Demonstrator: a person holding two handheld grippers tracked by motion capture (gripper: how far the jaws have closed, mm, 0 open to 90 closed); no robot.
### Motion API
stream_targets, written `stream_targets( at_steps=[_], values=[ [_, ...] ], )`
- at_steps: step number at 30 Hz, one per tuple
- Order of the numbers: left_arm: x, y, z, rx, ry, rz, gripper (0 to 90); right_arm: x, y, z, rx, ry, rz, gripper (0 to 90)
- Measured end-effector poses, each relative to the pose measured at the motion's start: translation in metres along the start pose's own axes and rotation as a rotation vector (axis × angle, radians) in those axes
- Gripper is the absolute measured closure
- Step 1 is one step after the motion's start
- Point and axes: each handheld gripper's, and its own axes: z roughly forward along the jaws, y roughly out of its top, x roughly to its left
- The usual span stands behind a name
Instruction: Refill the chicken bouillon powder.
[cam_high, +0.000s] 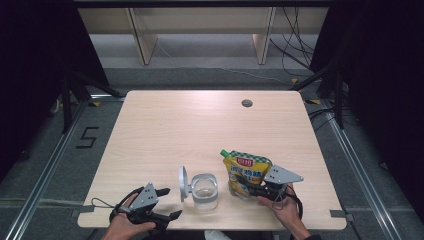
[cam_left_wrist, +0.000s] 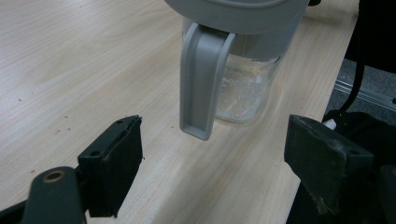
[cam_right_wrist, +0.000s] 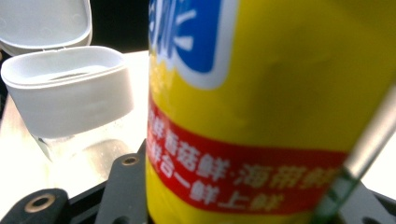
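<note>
1. A yellow pouch (cam_high: 245, 174) with a green spout cap (cam_high: 223, 152) is held up near the front right of the wooden table (cam_high: 200, 125). It is clenched in the right gripper (cam_high: 255, 189), with one jaw on each side of its lower part.

2. Just beside the pouch, to its left, a clear jar (cam_high: 205, 192) is stood on the table. Its grey lid (cam_high: 183, 183) is flipped up and the mouth is left open.

3. The left gripper (cam_high: 170, 202) is held low at the front edge, near the jar. Its jaws are spread wide and nothing is held between them. In the left gripper view, the jar's grey latch (cam_left_wrist: 201, 81) is seen hanging down just ahead of the jaws.

4. The pouch is judged to be soft and squashy. It could be bent or squeezed out if it is pinched too hard. A hold low on its body, as now, seems best, with the spout kept free.

5. The jar is judged to be hard, smooth and easy to tip. It is best steadied by its grey collar.
</note>
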Motion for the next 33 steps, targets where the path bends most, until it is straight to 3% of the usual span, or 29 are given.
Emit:
stream_targets(
  at_steps=[1,2,3,4,6,7,9,10,11,13,15,16,17,20,21,23,24,26,30,32,33],
  values=[
    [-0.001,0.000,0.001,-0.014,-0.002,-0.013,18.9,0.002,0.001,-0.001,-0.004,-0.002,-0.009,52.9],
    [-0.001,0.000,0.000,-0.013,-0.002,-0.014,18.9,0.000,0.002,-0.003,0.006,-0.015,-0.049,53.0],
    [0.001,0.000,-0.001,0.005,0.001,0.005,18.9,0.004,0.004,-0.004,0.004,-0.023,-0.046,53.1],
    [0.001,0.000,-0.001,0.006,0.004,-0.002,18.9,0.005,0.007,-0.009,0.011,-0.026,-0.091,53.2],
    [0.001,0.000,-0.001,0.006,0.005,-0.001,18.9,0.006,0.008,-0.012,0.025,-0.030,-0.101,53.2],
    [0.001,0.000,-0.001,0.007,0.001,-0.005,18.9,0.008,0.010,-0.015,0.035,-0.058,-0.108,53.3],
    [0.002,0.000,-0.001,-0.007,0.008,-0.008,18.9,0.011,0.016,-0.019,0.040,-0.064,-0.167,53.3],
    [0.002,0.000,-0.002,0.007,0.016,-0.003,18.9,0.017,0.023,-0.023,0.069,-0.106,-0.261,53.4],
    [0.002,0.000,-0.002,0.001,0.016,-0.006,18.9,0.017,0.023,-0.023,0.069,-0.106,-0.261,53.4],
    [0.003,0.000,-0.003,0.002,0.012,-0.014,18.8,0.025,0.029,-0.025,0.083,-0.114,-0.308,53.3],
    [0.005,0.000,-0.003,0.005,0.018,0.009,18.9,0.030,0.033,-0.028,0.100,-0.118,-0.352,53.4],
    [0.003,-0.001,-0.002,-0.006,0.015,-0.027,18.9,0.033,0.035,-0.029,0.123,-0.127,-0.387,53.4],
    [0.004,-0.001,-0.003,0.010,0.029,-0.008,18.9,0.034,0.036,-0.029,0.134,-0.137,-0.430,53.4],
    [0.006,0.000,-0.003,0.009,0.019,0.015,18.9,0.037,0.039,-0.030,0.168,-0.166,-0.499,53.4],
    [0.005,0.000,-0.003,0.011,0.025,-0.011,18.9,0.039,0.039,-0.030,0.173,-0.168,-0.511,53.4],
    [0.007,0.000,-0.003,0.001,0.024,0.014,18.8,0.042,0.042,-0.030,0.183,-0.173,-0.543,53.5],
    [0.005,0.000,-0.004,-0.001,0.033,-0.019,18.8,0.045,0.043,-0.030,0.197,-0.179,-0.570,53.5],
    [0.006,0.000,-0.004,0.009,0.035,-0.011,18.8,0.047,0.044,-0.030,0.206,-0.180,-0.580,53.5],
    [0.005,0.000,-0.003,-0.011,0.025,-0.023,18.8,0.054,0.046,-0.028,0.242,-0.195,-0.658,53.5],
    [0.007,0.001,-0.005,0.003,0.021,0.012,18.8,0.058,0.046,-0.028,0.255,-0.207,-0.667,53.5],
    [0.006,0.001,-0.004,-0.007,0.024,0.001,18.8,0.060,0.048,-0.027,0.266,-0.209,-0.707,53.5]
  ],
)
